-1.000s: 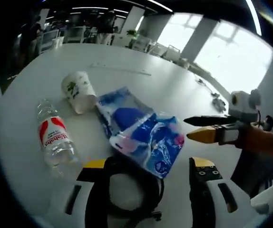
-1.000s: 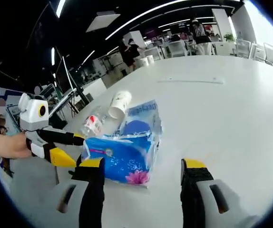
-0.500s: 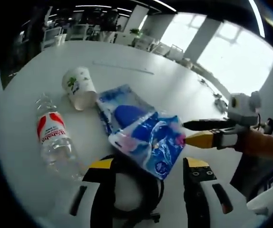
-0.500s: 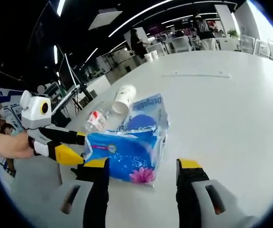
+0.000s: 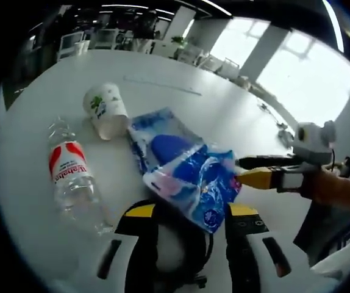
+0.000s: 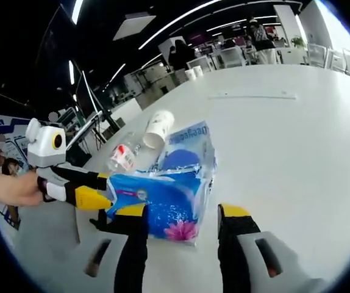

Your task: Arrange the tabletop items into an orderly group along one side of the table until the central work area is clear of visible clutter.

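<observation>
In the left gripper view, the left gripper, jaws apart, meets the glossy blue plastic tissue pack at centre; the clear plastic water bottle lies at nine o'clock, the white paper cup at eleven. In the right gripper view, the right gripper, also apart, straddles that pack at six o'clock. The slick wrapper could slip, nudging the bottle rolling.

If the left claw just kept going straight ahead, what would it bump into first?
Most likely the blue tissue pack. It lies right in front of the left claw, its near corner just past the open tips. The cup and bottle sit off to the side, though depth is hard to judge here.
</observation>
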{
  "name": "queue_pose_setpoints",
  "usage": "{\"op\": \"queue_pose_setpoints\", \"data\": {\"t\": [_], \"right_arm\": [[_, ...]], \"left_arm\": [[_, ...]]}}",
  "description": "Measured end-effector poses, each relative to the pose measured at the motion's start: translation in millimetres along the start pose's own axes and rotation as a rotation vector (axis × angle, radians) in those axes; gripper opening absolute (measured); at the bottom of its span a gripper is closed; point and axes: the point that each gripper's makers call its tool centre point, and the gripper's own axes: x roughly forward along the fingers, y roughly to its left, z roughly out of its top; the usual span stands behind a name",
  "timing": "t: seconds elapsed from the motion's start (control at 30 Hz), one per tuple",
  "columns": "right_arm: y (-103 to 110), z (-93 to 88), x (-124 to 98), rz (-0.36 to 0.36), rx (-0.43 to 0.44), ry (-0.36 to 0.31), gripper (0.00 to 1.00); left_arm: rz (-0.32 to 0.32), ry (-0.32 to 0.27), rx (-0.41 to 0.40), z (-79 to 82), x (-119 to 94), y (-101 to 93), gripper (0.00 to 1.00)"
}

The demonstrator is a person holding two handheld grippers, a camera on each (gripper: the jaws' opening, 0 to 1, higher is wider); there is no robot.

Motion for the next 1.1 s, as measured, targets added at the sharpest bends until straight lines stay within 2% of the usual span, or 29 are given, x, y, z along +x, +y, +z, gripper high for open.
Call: {"op": "queue_pose_setpoints", "data": {"t": [0.13,0.3,0.47,0.6,0.67,0.73,1.1], "right_arm": [[-1,0.5,0,-0.003,0.004,-0.005,0.34],[-5,1.0,2,-0.016,-0.003,-0.008,0.26],[-8,0.9,2,-0.034,-0.025,-0.005,0.16],[-9,-1.0,3,-0.044,-0.049,0.003,0.08],[-9,-1.6,2,-0.045,-0.064,-0.001,0.03],[-8,-2.1,1,-0.042,-0.074,-0.004,0.00],[-7,2.6,-9,-0.055,-0.063,-0.035,0.00]], "left_arm": [[0.000,0.001,-0.001,-0.5,0,0.3,0.29],[0.007,0.004,-0.005,-1.2,-1,2.3,0.24],[0.011,0.001,-0.008,0.3,-2,5.0,0.14],[0.016,0.004,-0.007,0.8,-1,6.9,0.12],[0.016,0.007,-0.001,0.8,-1,7.4,0.06],[0.017,0.001,-0.001,1.7,-1,7.5,0.05],[0.012,-0.017,0.005,6.4,-3,5.2,0.00]]}}
